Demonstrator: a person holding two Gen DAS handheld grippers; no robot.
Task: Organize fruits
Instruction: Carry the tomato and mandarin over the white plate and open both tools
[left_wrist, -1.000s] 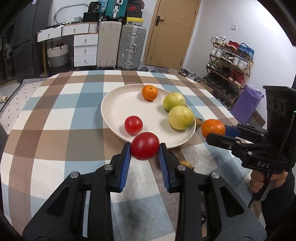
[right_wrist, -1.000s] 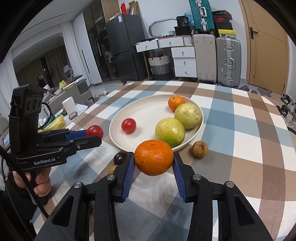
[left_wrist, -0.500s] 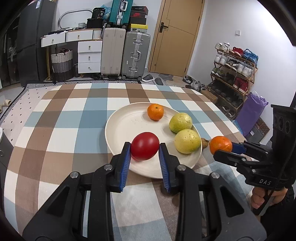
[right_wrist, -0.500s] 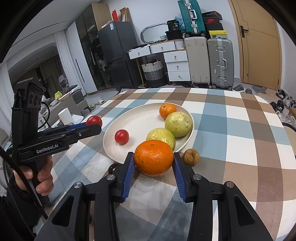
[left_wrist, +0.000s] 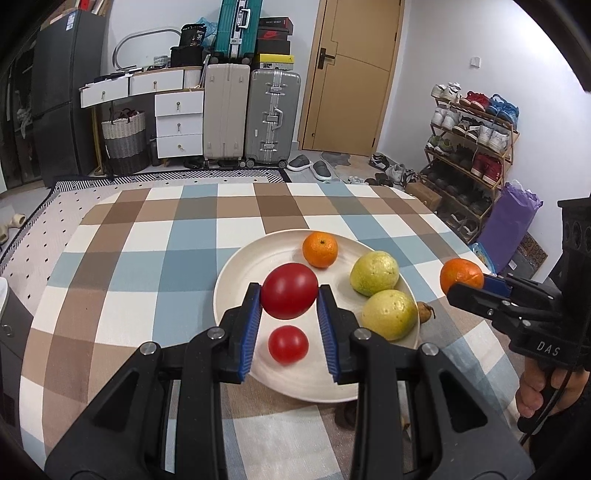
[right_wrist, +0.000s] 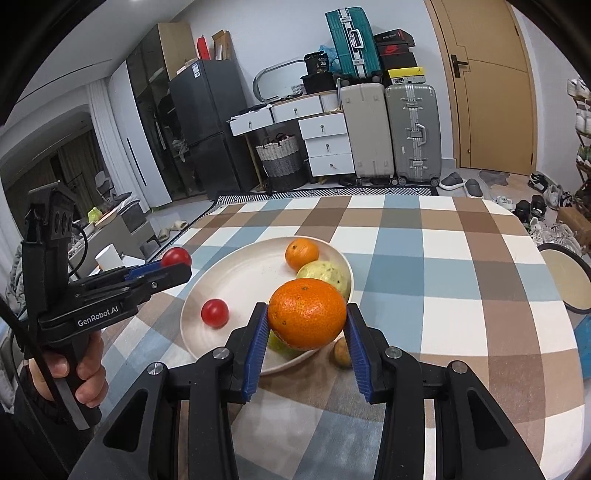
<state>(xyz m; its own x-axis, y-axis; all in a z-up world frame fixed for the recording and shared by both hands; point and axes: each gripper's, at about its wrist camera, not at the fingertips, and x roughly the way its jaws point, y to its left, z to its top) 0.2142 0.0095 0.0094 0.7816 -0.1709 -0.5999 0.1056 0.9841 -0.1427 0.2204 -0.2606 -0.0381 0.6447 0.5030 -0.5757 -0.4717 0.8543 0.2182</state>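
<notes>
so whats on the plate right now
On the plate: a small tomato, an orange and two yellow-green fruits. The tomato held in the left tool hides part of the plate.

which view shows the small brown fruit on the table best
The right wrist view: the small brown fruit lies on the tablecloth just outside the plate, mostly visible beside the held orange. In the left wrist view only a sliver peeks out behind a green fruit.
</notes>
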